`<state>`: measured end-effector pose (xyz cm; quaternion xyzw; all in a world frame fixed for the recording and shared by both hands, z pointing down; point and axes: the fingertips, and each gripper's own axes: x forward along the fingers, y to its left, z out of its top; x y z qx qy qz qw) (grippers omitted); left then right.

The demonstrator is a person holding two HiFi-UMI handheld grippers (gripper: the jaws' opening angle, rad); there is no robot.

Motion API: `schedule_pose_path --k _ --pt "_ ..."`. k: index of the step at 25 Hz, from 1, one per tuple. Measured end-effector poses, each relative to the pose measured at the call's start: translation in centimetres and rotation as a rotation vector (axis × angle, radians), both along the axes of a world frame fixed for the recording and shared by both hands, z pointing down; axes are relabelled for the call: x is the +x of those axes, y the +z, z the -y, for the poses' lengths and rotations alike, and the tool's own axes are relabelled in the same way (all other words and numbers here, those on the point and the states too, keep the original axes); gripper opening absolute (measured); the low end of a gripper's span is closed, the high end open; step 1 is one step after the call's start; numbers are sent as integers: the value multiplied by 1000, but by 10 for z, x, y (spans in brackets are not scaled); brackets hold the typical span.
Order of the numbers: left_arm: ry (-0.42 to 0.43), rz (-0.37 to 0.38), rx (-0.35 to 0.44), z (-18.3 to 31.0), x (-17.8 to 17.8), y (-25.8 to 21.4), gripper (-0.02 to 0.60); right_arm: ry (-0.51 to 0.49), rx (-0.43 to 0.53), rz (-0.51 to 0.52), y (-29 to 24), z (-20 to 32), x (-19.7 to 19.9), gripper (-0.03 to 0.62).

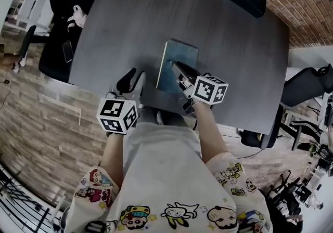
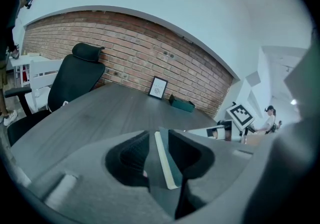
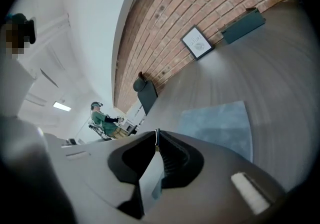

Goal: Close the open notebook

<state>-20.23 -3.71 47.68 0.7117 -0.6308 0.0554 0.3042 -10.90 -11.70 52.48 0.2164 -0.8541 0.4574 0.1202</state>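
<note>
Right claw (image 1: 176,64), smooth grey plastic with ribbed black pads, has its jaws drawn almost together, only a thin slit between the tips. It sits over the flat, rectangular blue-grey notebook (image 1: 179,52). That notebook lies closed, mottled cover up, near the front edge of the dark, matt, wood-grained table (image 1: 156,8). Left claw (image 1: 134,76) stands just left of it with jaws apart, and the notebook's cream page edge (image 2: 164,163) shows between them, not pinched.
</note>
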Motion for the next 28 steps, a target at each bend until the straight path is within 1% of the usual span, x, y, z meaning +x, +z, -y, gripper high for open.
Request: schedule_pose_path --k 3,6,10,13,15,17,19,22,25,28 --pt "-17 -5 -13 -2 -5 5 120 -30 -16 -65 24 -3 -16 40" --pt "-28 -13 -24 -2 -9 9 120 -47 -31 -97 35 -3 -28 41" --pt "-37 -19 -33 -2 -13 15 120 -100 -28 -154 50 -9 -47 54" --pt "-44 -26 -36 -1 -15 18 120 -139 -42 -206 64 -17 -59 84" --pt "-53 -30 -39 -2 -18 19 120 -169 -48 -250 70 -23 -66 116" --pt "-64 -33 -41 -3 -21 19 120 -193 -46 -287 73 -26 -71 166" --pt "-71 -34 -43 -3 -24 21 120 -203 -43 -313 75 -27 -73 175" --pt "-80 -34 -44 -4 -25 23 120 -205 -57 -313 78 -27 -71 179" --pt "-84 -32 -43 -6 -25 23 120 -198 -96 -261 75 -29 -73 184" --pt "-83 -28 -36 -6 -25 19 120 -192 -93 -229 64 -29 -72 193"
